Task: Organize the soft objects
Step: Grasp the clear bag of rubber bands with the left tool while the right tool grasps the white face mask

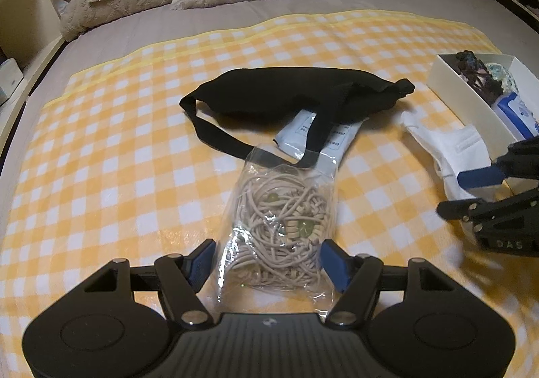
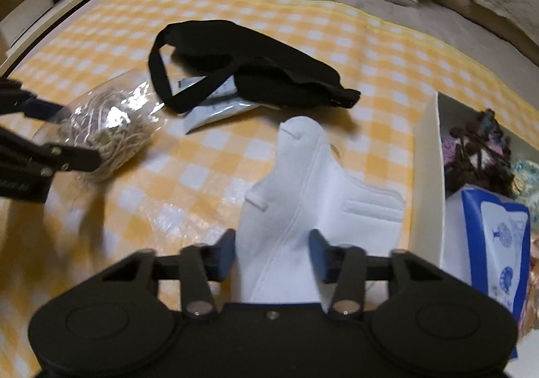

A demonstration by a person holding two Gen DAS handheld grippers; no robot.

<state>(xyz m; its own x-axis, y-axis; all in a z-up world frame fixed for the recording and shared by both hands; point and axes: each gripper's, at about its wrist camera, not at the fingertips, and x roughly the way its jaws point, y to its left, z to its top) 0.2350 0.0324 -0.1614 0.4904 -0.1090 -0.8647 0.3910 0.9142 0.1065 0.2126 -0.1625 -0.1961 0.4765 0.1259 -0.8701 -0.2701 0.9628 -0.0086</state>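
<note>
On the checked blanket [image 1: 101, 129], the white box [image 2: 427, 176] already holds several items, while the left gripper [image 1: 266, 256] clamps the bagged cords [image 1: 283, 226], the right gripper [image 2: 271, 250] closes around the white mask [image 2: 303, 182], and the black eye mask [image 1: 289, 92] awaits sorting.

Dim warm indoor light, fisheye-bowed edges, motion blur, soft shadows.

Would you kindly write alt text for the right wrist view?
The right gripper straddles a white face mask on a yellow checked blanket, beside a white box. Further off lie a black eye mask and a clear bag of cords.
</note>
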